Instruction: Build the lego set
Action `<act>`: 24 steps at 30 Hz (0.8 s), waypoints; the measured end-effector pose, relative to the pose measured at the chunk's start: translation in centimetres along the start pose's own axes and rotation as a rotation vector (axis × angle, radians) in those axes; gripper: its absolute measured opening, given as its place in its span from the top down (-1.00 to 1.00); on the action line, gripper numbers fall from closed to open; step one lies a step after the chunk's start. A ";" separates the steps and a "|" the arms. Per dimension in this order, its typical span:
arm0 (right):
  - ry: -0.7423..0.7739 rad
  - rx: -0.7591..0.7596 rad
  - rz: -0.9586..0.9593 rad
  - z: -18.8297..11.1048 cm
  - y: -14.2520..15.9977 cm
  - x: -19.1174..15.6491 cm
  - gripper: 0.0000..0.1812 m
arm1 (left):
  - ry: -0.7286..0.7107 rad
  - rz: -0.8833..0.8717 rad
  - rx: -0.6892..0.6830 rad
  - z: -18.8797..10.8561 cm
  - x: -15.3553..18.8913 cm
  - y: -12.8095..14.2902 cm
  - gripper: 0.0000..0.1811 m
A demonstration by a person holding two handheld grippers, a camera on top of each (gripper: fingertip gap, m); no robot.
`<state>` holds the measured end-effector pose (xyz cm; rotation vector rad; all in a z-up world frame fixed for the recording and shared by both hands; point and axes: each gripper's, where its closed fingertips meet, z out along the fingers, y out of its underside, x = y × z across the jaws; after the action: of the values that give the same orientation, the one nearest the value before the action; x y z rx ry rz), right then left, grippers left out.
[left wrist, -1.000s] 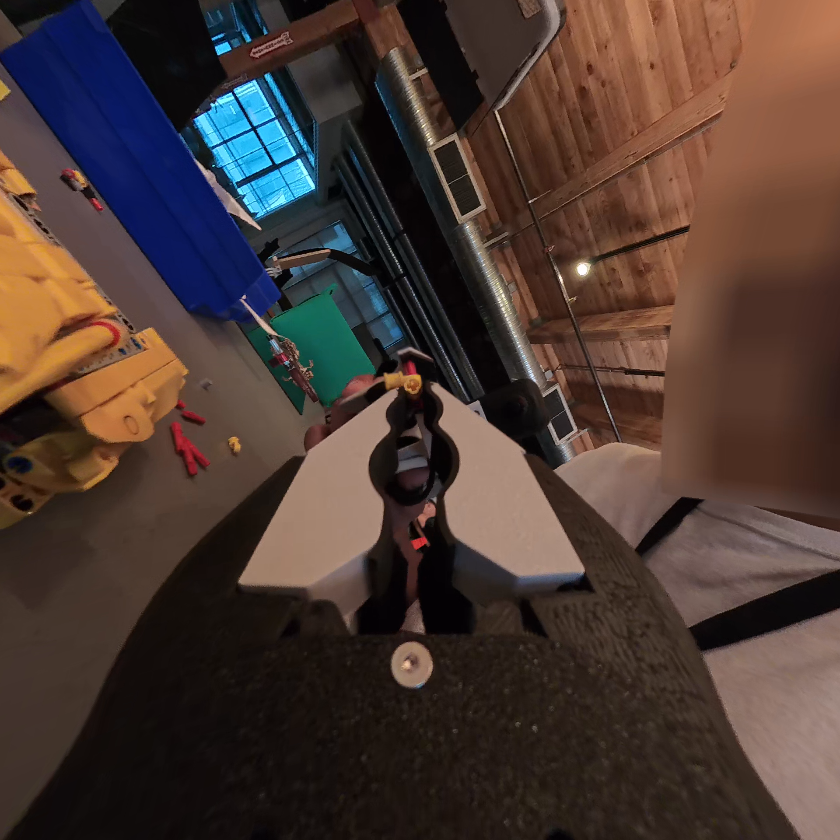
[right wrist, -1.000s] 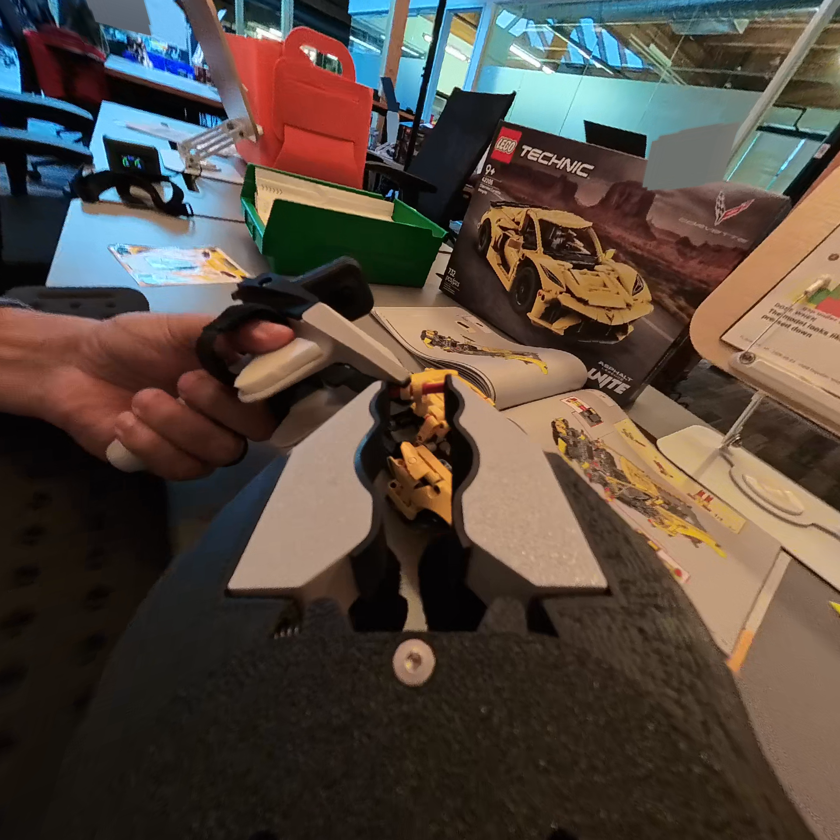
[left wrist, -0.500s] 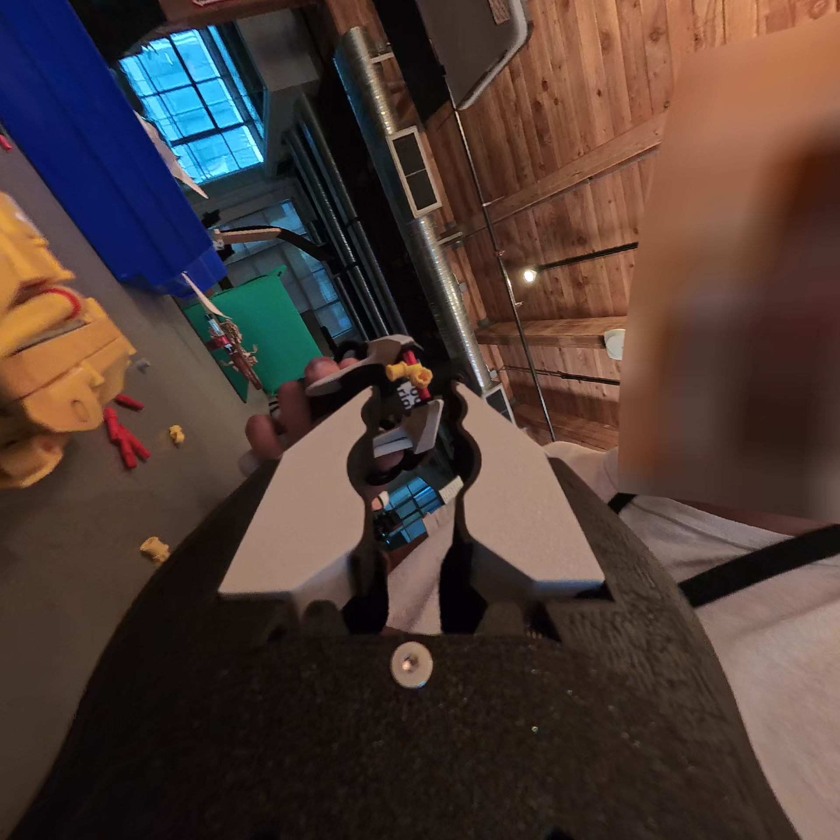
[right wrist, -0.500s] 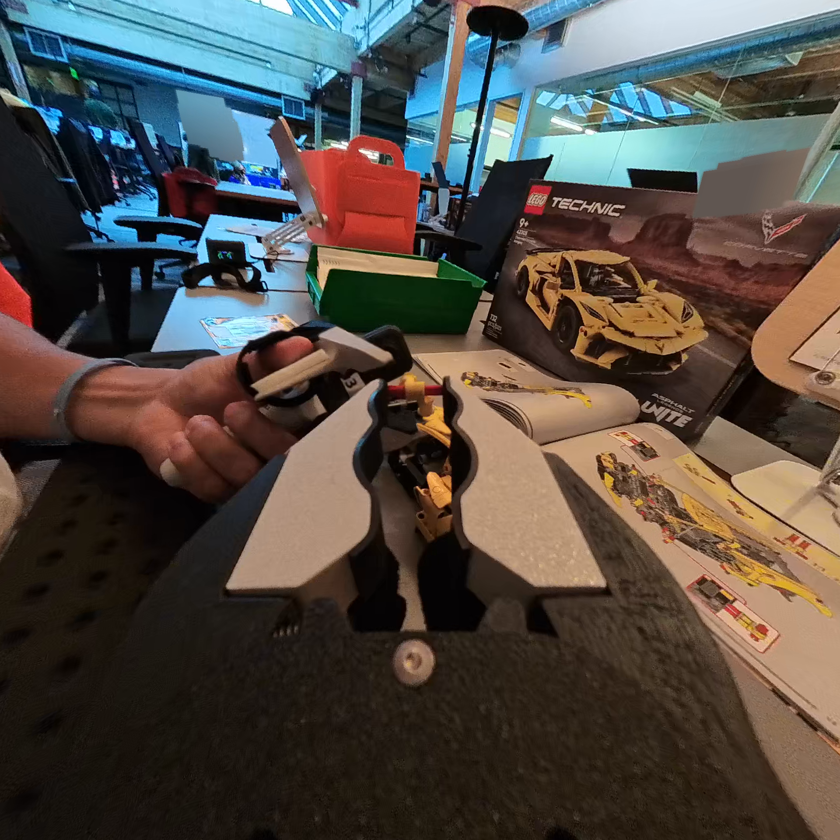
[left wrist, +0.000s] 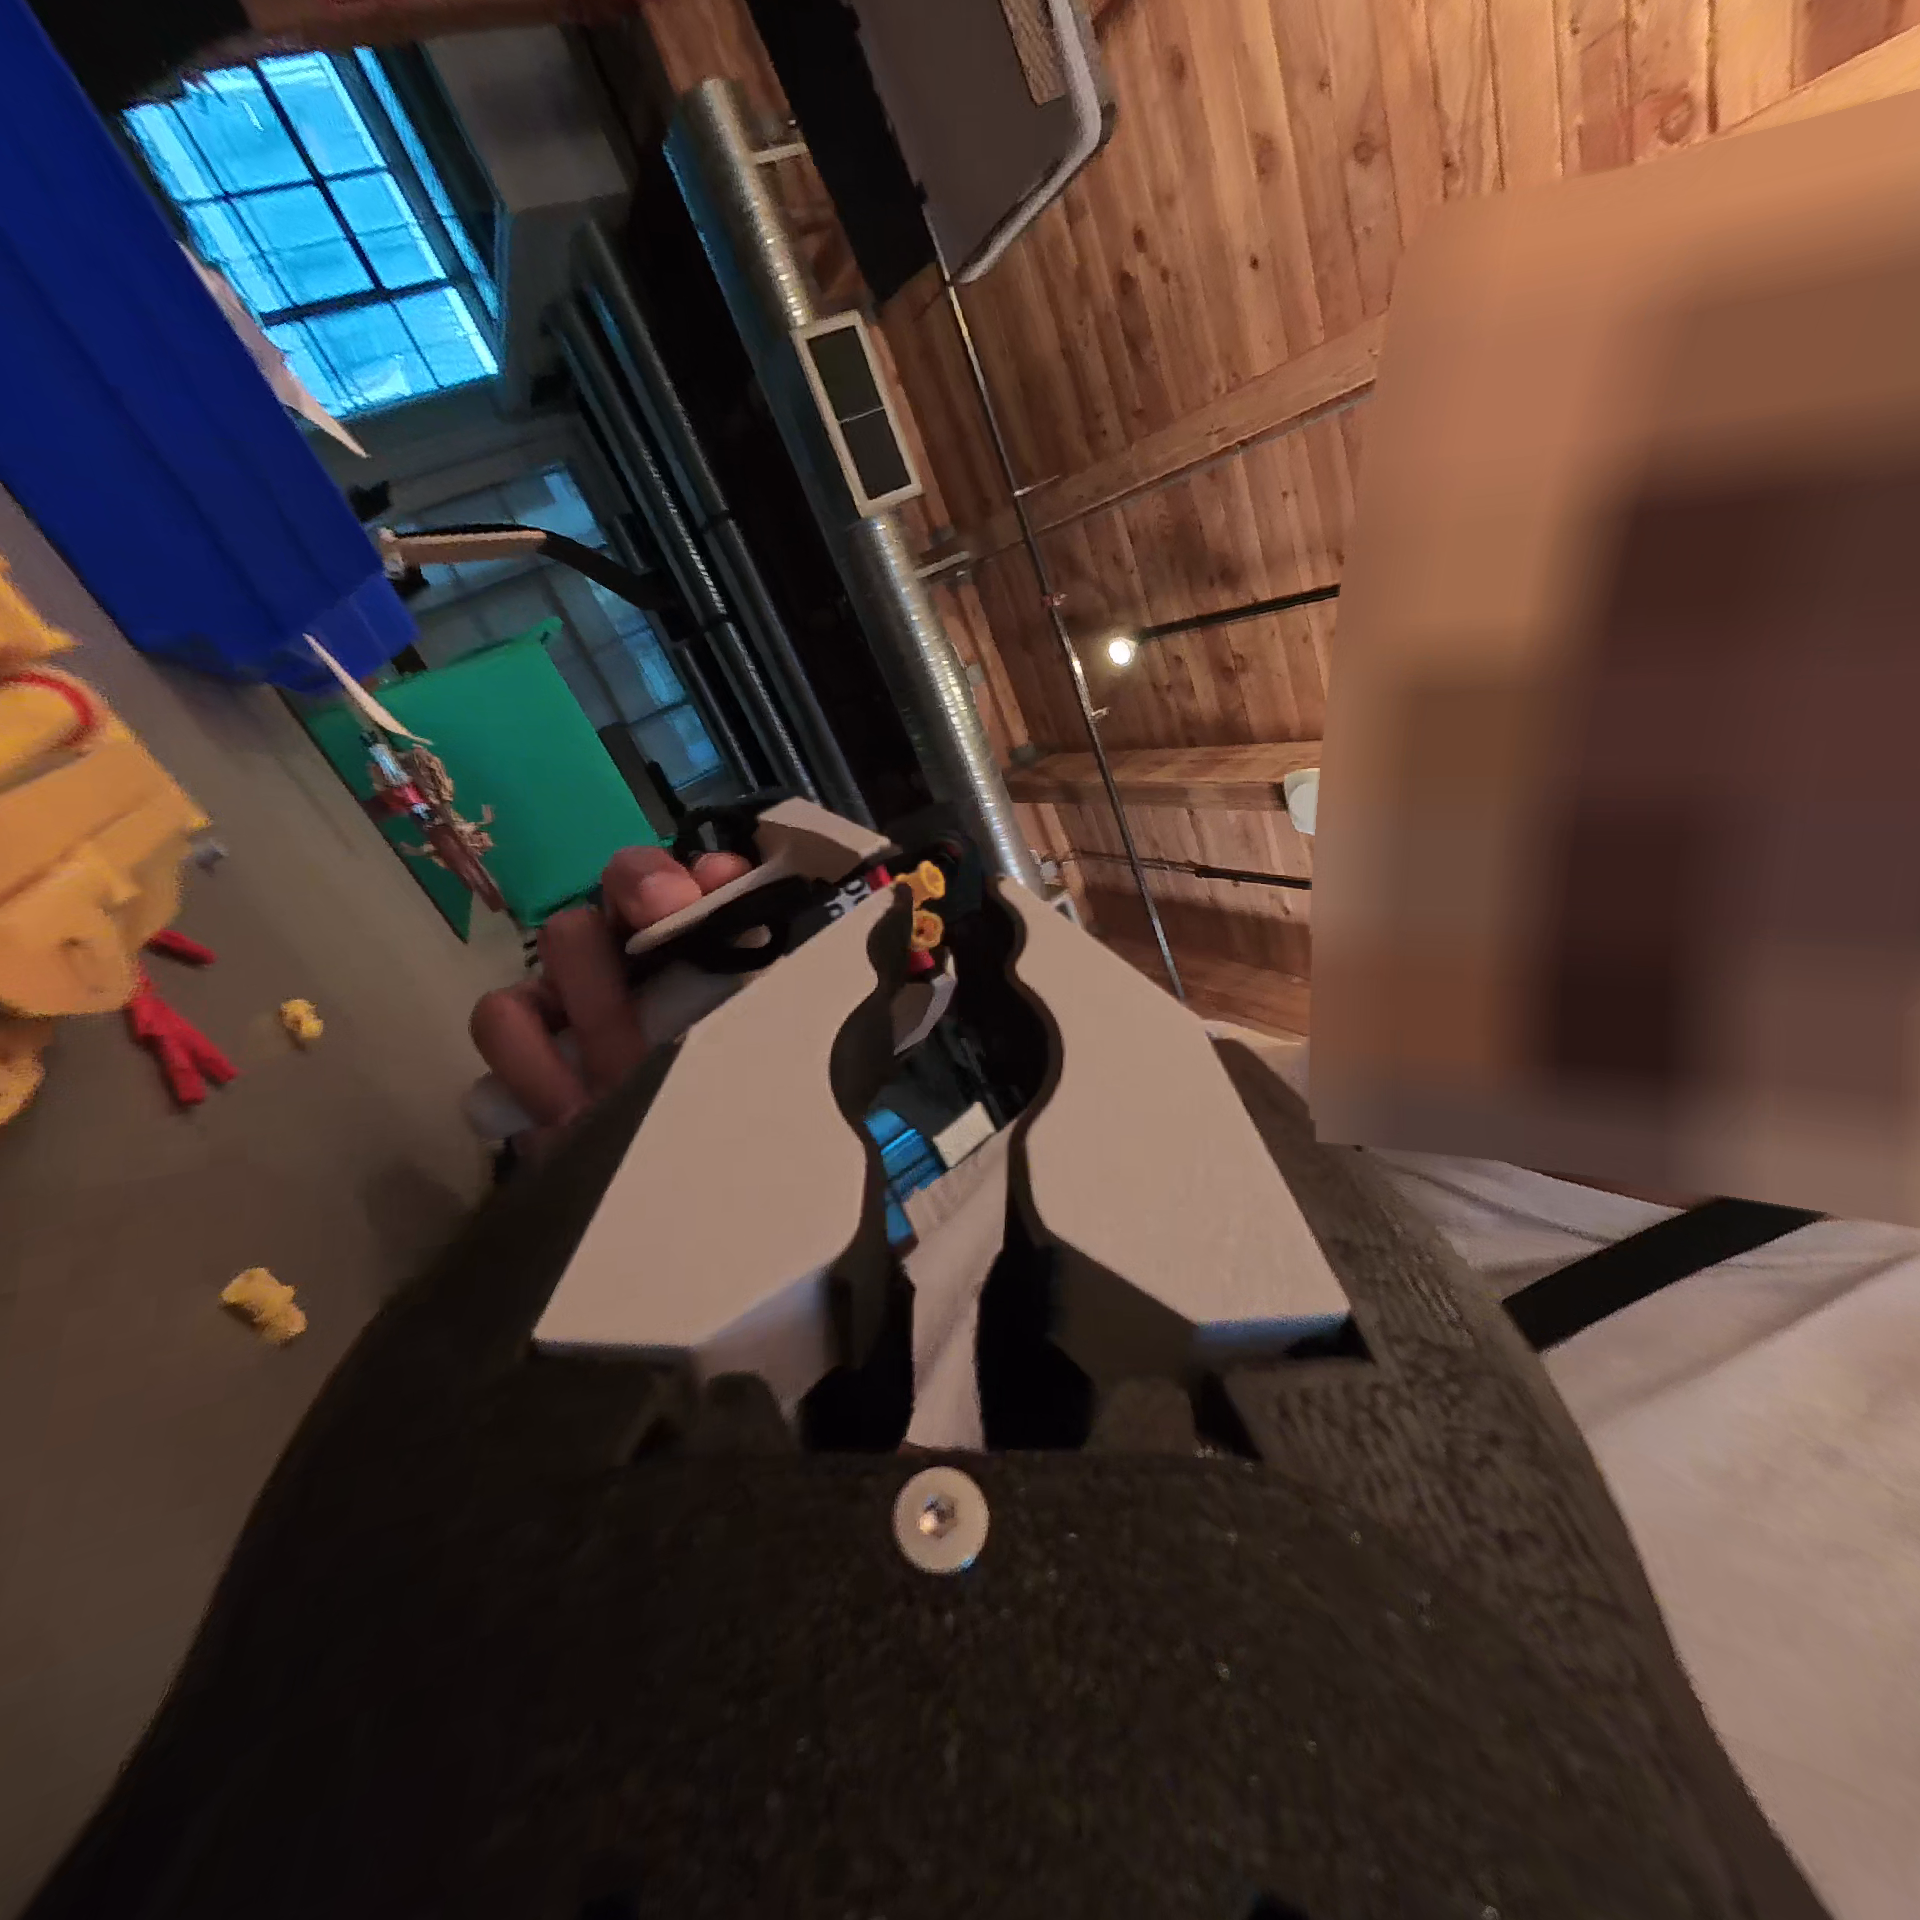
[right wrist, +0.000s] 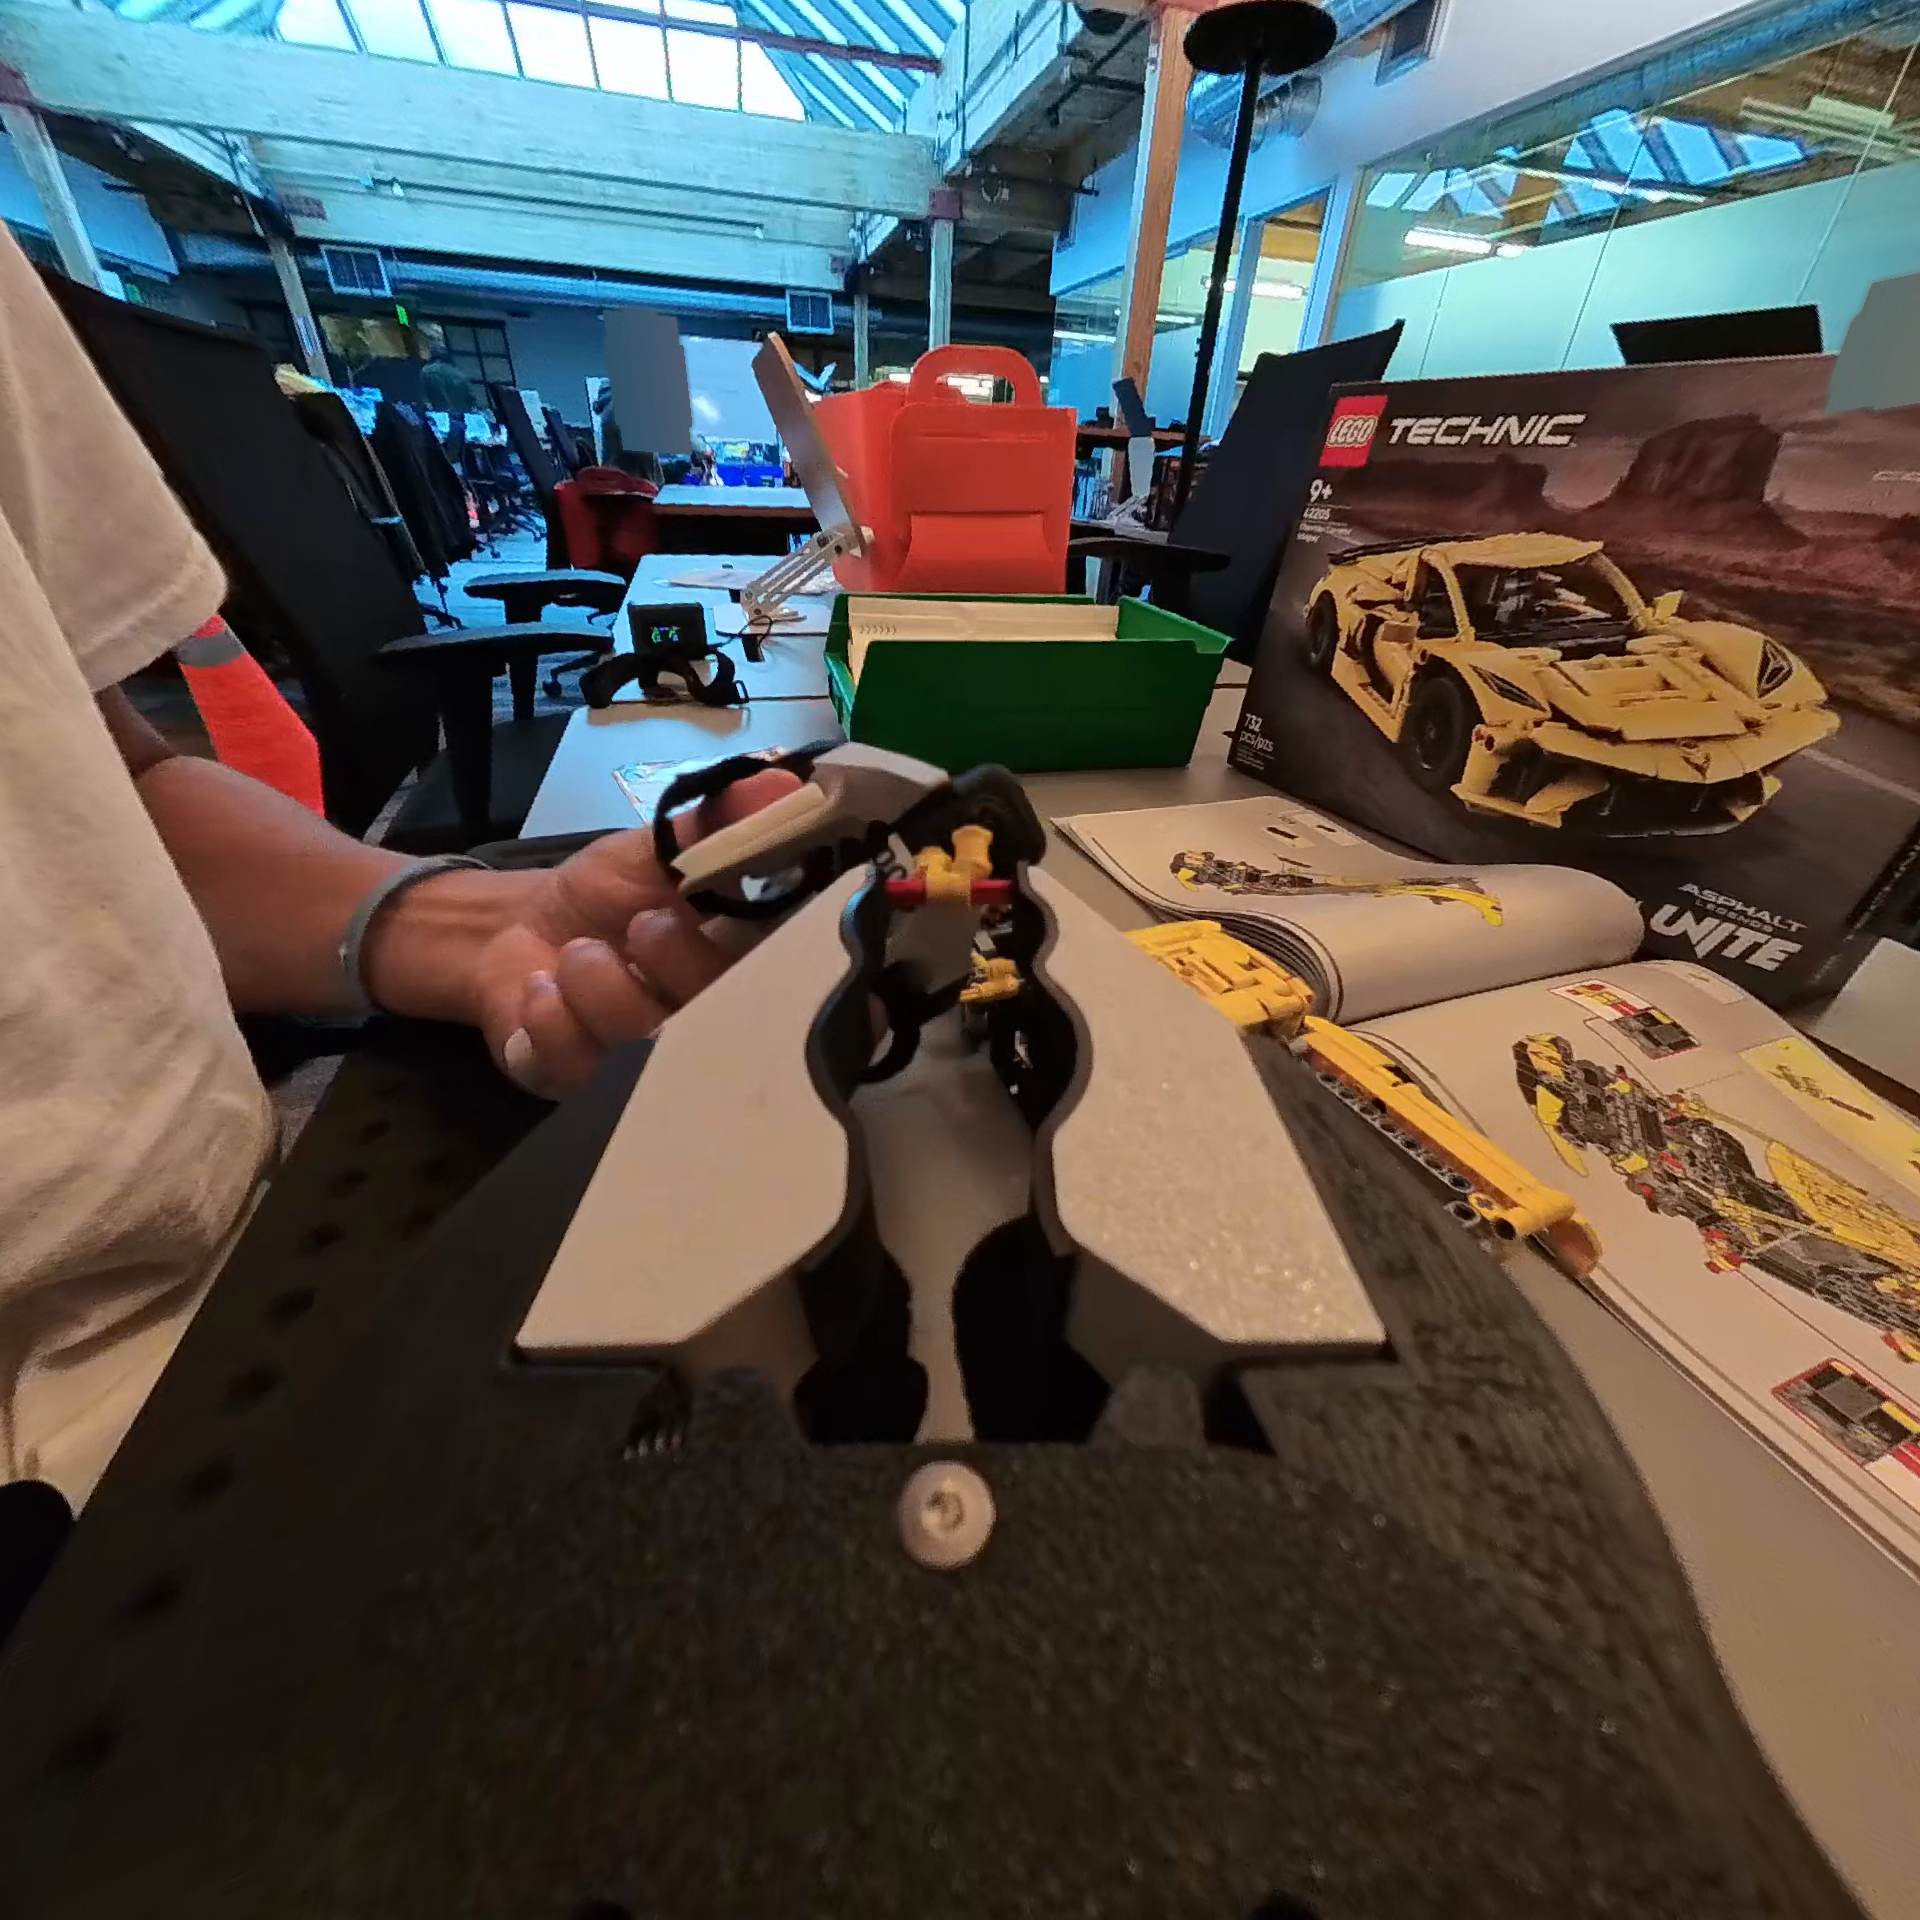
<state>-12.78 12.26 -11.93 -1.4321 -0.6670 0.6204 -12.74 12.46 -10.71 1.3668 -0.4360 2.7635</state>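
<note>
Yellow-and-red piece [right wrist: 948, 878] pinched at your right gripper [right wrist: 948, 885] tips; left gripper [left wrist: 951, 914] nearly closed, probably touching it.

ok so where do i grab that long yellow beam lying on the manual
Grip the beam about mid-length on its thin stretch, across its narrow width, coming down from above. It lies flat and diagonal on the open manual, so only its long sides are free. Its far end looks bulkier and probably harder to pinch.
</note>
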 end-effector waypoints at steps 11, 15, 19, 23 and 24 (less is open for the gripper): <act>0.050 -0.092 -0.088 0.2 1.4 0.5 0.76 | -0.199 0.181 -0.059 -0.5 -1.7 0.0 0.70; 0.074 -0.164 -0.202 0.6 2.5 0.2 0.75 | -0.251 0.189 -0.097 -0.4 -2.7 0.5 0.67; 0.084 -0.173 -0.225 0.7 2.6 0.2 0.75 | -0.254 0.131 -0.070 -0.8 -3.2 0.1 0.92; 0.078 -0.154 -0.193 0.5 2.3 0.4 0.76 | -0.238 0.098 -0.041 -1.1 -3.1 -0.3 0.94; 0.081 -0.154 -0.198 0.5 2.3 0.4 0.76 | -0.236 0.103 -0.040 -1.1 -3.0 -0.3 0.93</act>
<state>-12.89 13.02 -14.22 -1.5032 -0.7949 0.3599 -11.66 13.35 -13.59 1.7150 -0.5831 2.6626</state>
